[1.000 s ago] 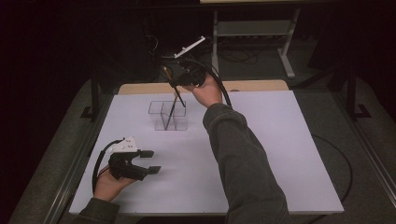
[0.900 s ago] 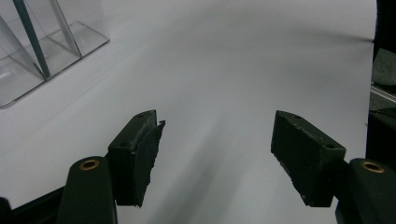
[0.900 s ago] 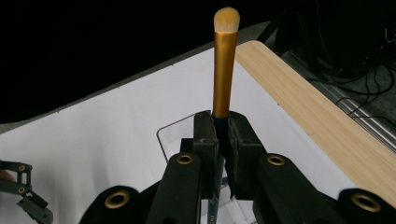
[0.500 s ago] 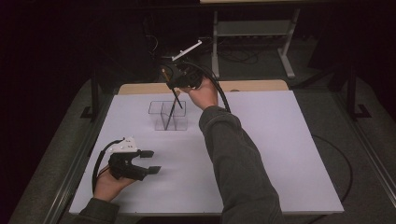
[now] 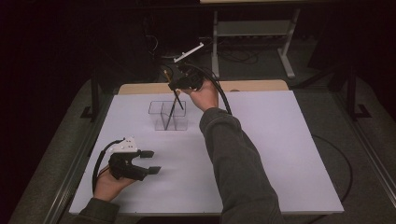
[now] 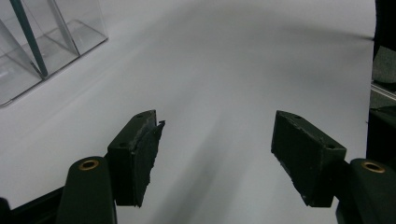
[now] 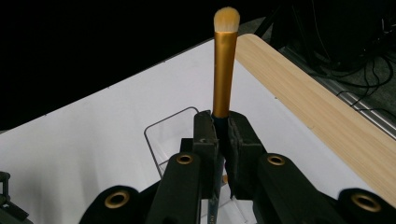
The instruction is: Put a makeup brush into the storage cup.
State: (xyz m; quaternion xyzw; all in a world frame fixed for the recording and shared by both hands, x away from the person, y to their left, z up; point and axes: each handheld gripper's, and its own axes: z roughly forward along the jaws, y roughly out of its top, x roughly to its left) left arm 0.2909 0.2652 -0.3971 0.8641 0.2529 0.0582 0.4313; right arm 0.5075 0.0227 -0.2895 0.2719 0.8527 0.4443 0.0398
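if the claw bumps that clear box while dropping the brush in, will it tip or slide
Probably slides: the clear box looks thin-walled, light and holds little, on smooth white table. Tipping seems less likely; it sits low and wide. The long brush leaning inside could lever it.

brush [image 5: 172, 106] in clear box [image 5: 168, 115], on table [image 5: 280, 140]

Room's dark all round, only the white table [image 5: 280, 154] is lit, evenly from above. Shadows on it are soft and faint. In the left gripper view the near black jaws are sharp while the clear box [image 6: 42, 42] at the corner goes slightly soft, with pale glare on its walls. The brush [image 7: 225, 60] glows gold against blackness, bristles a touch blurred.
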